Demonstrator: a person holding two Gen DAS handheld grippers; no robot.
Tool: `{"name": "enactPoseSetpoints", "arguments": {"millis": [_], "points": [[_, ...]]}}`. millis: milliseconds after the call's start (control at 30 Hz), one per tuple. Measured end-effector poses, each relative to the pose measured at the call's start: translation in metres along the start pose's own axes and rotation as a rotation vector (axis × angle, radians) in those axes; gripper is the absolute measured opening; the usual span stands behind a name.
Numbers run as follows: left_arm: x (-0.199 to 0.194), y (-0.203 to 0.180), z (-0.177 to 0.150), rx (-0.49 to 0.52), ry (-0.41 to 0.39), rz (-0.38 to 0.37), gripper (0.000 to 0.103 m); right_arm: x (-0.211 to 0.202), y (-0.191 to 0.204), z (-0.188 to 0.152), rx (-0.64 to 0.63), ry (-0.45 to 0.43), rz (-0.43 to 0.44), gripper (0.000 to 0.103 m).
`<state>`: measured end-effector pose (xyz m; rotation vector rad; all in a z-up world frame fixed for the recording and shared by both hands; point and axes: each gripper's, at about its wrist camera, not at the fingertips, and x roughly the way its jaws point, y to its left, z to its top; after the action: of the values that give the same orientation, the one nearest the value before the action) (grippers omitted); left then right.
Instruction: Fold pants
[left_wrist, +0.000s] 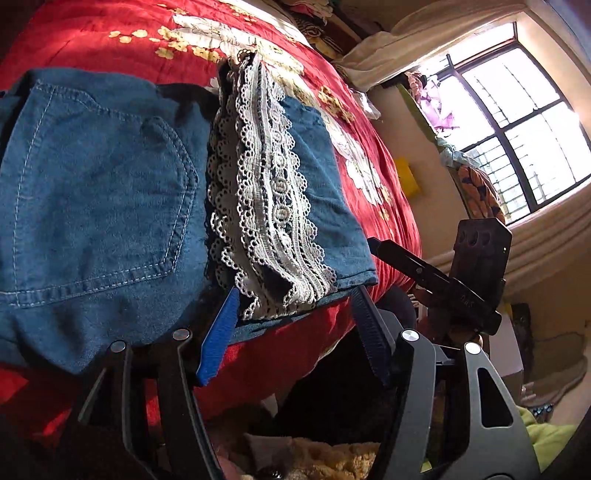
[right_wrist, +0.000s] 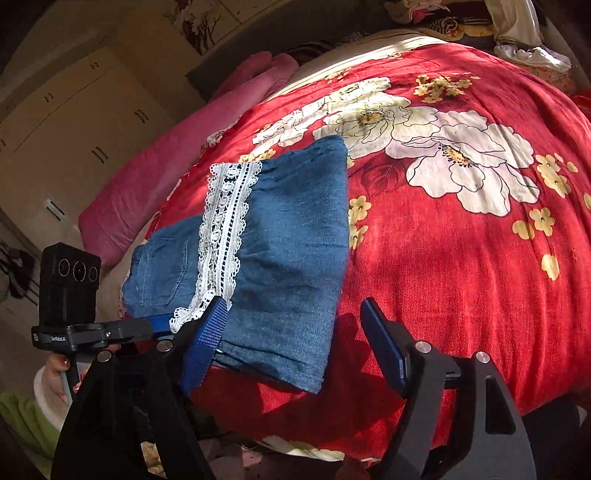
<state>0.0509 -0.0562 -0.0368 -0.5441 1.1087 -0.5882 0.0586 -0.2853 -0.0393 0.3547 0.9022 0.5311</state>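
Observation:
Folded blue denim pants (left_wrist: 92, 192) with a white lace strip (left_wrist: 258, 206) lie on a red floral quilt (left_wrist: 122, 22), close to its near edge. My left gripper (left_wrist: 294, 291) is open, and the lace hem lies loosely between its blue fingertips without being pinched. The right gripper's body (left_wrist: 461, 288) shows at the right of this view. In the right wrist view the pants (right_wrist: 291, 229) and lace strip (right_wrist: 225, 229) lie ahead. My right gripper (right_wrist: 291, 302) is open and straddles the denim's near corner. Its left finger (right_wrist: 207, 339) rests beside the lace end.
The quilt (right_wrist: 461, 277) spreads wide to the right. A pink blanket (right_wrist: 177, 147) lies at its far left, with cream wardrobe doors (right_wrist: 74, 122) behind. A bright barred window (left_wrist: 517, 122) stands right of the bed. A hand (right_wrist: 59, 373) holds the left gripper's handle.

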Motion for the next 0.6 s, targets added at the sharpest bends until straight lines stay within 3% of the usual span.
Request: {"name": "enactPoseSetpoints", "arguments": {"millis": [167, 267, 300, 367, 500, 600], "points": [[0.012, 0.005, 0.004, -0.056, -0.016, 0.015, 0.052, 0.01, 0.002, -0.004, -0.006, 0.04, -0.007, 0.074], [0.022, 0.004, 0.005, -0.069, -0.006, 0.052, 0.016, 0.016, 0.0, -0.005, 0.008, 0.05, 0.006, 0.073], [0.025, 0.003, 0.005, -0.066, -0.006, 0.063, 0.012, 0.018, -0.001, -0.005, 0.012, 0.058, 0.008, 0.071], [0.024, -0.003, 0.001, -0.036, -0.015, 0.101, 0.007, 0.021, -0.003, -0.006, 0.016, 0.079, 0.019, 0.026], [0.009, -0.015, -0.004, 0.039, -0.045, 0.166, 0.006, 0.008, 0.002, -0.007, -0.028, 0.052, 0.011, 0.023], [0.001, -0.019, -0.009, 0.079, -0.064, 0.227, 0.006, 0.014, 0.001, -0.013, -0.042, 0.083, -0.024, 0.023]]}}
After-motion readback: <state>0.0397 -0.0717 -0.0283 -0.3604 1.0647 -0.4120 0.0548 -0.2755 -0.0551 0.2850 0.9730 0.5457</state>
